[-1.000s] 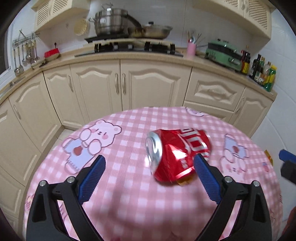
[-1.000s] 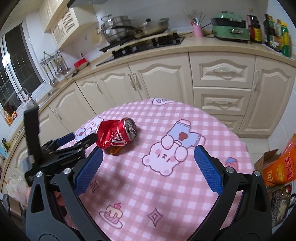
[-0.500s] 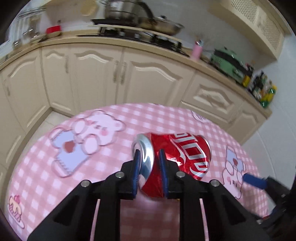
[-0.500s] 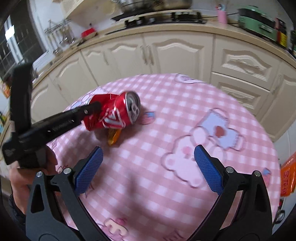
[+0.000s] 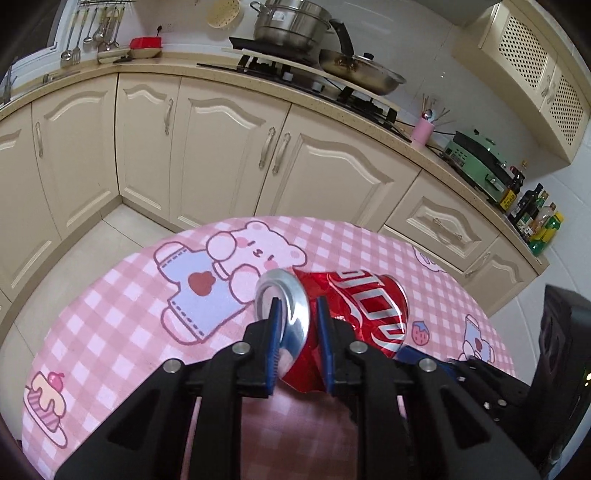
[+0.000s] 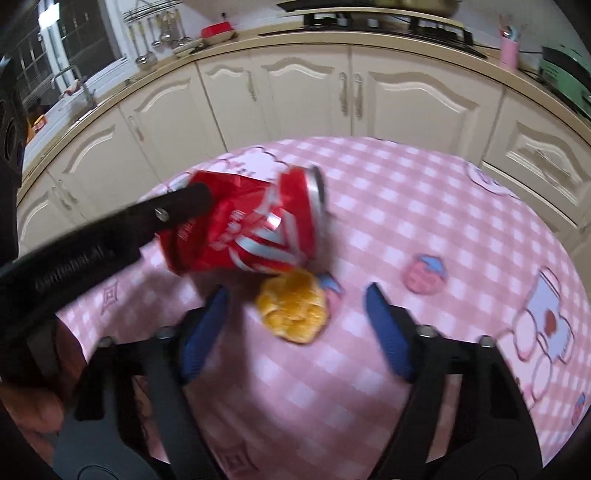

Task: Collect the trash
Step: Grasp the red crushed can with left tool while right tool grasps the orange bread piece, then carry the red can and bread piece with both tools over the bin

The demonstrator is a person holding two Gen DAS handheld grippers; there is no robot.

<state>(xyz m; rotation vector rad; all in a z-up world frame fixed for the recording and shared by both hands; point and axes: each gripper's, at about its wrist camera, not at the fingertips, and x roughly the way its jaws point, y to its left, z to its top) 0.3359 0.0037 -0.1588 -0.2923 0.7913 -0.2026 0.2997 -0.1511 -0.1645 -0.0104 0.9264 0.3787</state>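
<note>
Left wrist view. Left gripper [image 5: 295, 334] pinching the silver top end of a crushed red can [image 5: 354, 314], one blue pad [image 5: 274, 332] lying against the lid's face, the other pressing into the dented red wall just behind the rim. Can lying on its side over the round table [image 5: 122, 295], covered in a pink checked cloth printed with a bear [image 5: 255, 254] and a slice of cake [image 5: 46, 398]; whether resting on the cloth or raised just off it, impossible to tell here. Blue tip of the right gripper [image 5: 413, 356] showing just beyond the can at lower right. Cream cabinets [image 5: 221, 147], a steel pot [image 5: 291, 22] and a frying pan [image 5: 362, 74] standing behind.

Right wrist view, somewhat blurred. Right gripper [image 6: 295, 317] standing partly spread, jaws having just been closing, with a crumpled orange scrap [image 6: 291, 310] lying on the cloth between the blue pads [image 6: 384, 328] and touching neither. Scrap sitting just below the can [image 6: 240, 229], near the table [image 6: 443, 221] centre. Black finger of the left gripper [image 6: 181, 206] reaching in from the left and clamping the can's far end, the can tilting with its silver lid to the upper right. Hand [image 6: 33, 410] holding the left tool appearing at the lower left edge.
</note>
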